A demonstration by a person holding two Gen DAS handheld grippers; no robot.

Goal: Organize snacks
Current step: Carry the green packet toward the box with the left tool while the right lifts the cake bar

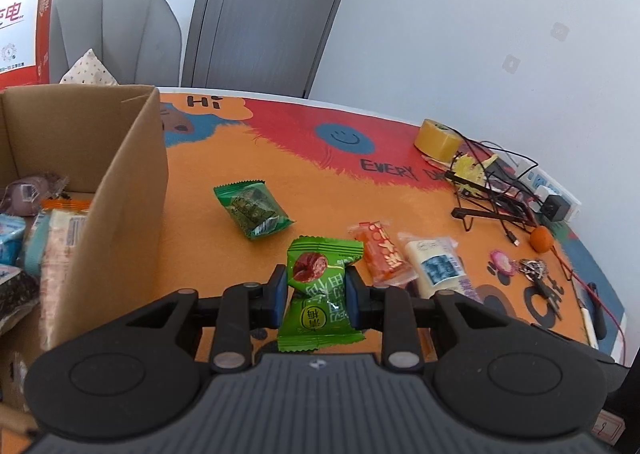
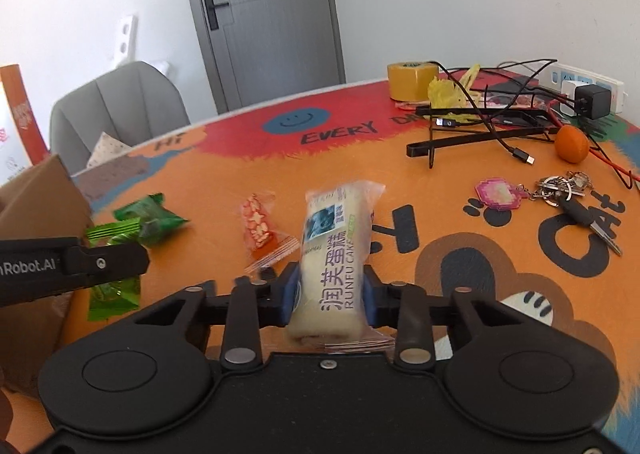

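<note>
Two tongs loaded | left tongs clamped on green packet | right tongs clamped on cake | risk: slipping short of box

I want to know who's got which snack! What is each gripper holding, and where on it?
Left gripper: green plum packet, pinched at its middle. Right gripper: white cake packet, pinched near its lower end.
</note>
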